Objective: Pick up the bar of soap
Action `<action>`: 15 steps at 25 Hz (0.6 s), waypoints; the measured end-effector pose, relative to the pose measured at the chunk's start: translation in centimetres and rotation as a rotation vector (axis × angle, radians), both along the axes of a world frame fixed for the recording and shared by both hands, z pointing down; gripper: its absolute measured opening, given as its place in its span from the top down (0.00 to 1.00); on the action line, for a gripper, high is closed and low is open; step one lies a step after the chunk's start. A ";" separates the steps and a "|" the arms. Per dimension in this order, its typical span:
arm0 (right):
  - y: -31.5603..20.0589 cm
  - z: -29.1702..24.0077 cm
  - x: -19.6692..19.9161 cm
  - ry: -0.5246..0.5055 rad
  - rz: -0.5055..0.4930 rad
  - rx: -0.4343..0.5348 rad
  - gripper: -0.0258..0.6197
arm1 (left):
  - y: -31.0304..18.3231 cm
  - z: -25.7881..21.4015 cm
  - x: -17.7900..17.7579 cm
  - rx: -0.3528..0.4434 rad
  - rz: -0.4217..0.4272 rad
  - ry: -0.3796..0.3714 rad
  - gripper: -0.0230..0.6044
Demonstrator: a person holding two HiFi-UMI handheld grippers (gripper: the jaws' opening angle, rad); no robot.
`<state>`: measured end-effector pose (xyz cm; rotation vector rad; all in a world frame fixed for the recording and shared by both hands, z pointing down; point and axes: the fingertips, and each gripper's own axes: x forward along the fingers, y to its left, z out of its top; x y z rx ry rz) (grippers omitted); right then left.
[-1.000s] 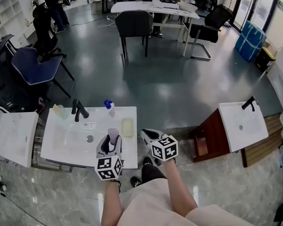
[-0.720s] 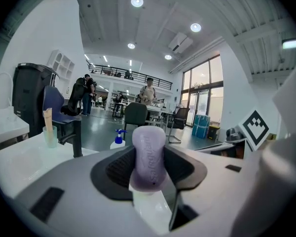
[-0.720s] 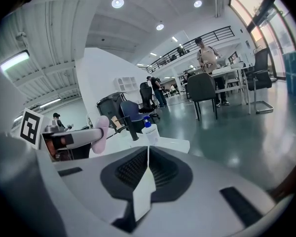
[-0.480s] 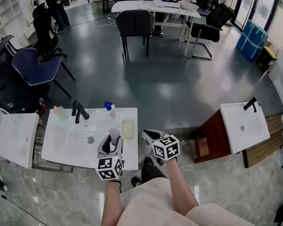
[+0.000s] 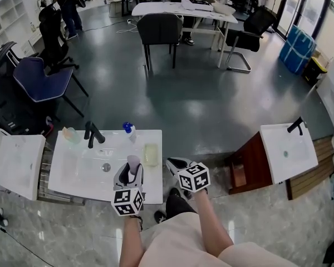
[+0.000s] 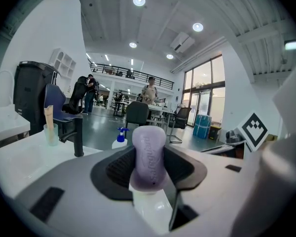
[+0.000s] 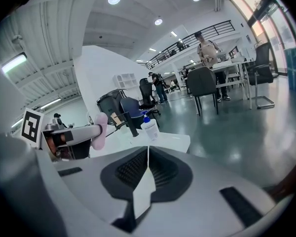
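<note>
At lower centre of the head view, the left gripper point(image 5: 132, 170) is clamped on the upright purple bar of soap point(image 6: 149, 154); just right, the right gripper point(image 5: 173, 163) has its jaws together, empty; beyond, the white washbasin point(image 5: 67, 177) carries a black faucet point(image 5: 91, 132) and a blue-capped bottle point(image 5: 129, 129).

Glossy dark floor point(image 5: 183, 104), a black chair point(image 5: 158, 28) at a white table point(image 5: 167, 9) (ceiling spotlights point(image 6: 139, 1) lit)
</note>
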<state>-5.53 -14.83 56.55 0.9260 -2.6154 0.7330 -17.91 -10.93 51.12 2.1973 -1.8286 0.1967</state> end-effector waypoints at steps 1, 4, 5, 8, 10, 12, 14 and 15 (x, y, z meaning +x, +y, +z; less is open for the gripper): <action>0.0 0.0 -0.1 -0.001 -0.002 -0.001 0.95 | 0.0 0.0 -0.1 0.000 -0.001 -0.001 0.66; 0.0 -0.2 -0.2 -0.004 -0.002 -0.002 0.95 | 0.1 0.0 0.0 0.002 0.001 -0.001 0.66; 0.0 -0.3 -0.2 -0.005 -0.001 -0.002 0.95 | 0.1 -0.1 0.0 0.004 0.004 0.001 0.66; 0.0 -0.4 -0.1 -0.010 0.004 -0.004 0.95 | 0.1 -0.3 0.1 0.009 0.010 0.008 0.66; -0.1 -0.3 0.0 -0.006 0.006 -0.005 0.95 | 0.0 -0.3 0.1 0.010 0.010 0.011 0.66; 0.0 -0.2 0.1 -0.001 0.006 -0.005 0.95 | 0.0 -0.3 0.1 0.014 0.010 0.015 0.66; 0.1 -0.3 0.4 0.001 0.010 -0.004 0.95 | 0.0 -0.4 0.4 0.019 0.016 0.022 0.66; 0.0 -0.3 0.5 0.001 0.013 -0.003 0.95 | 0.0 -0.4 0.5 0.019 0.020 0.022 0.66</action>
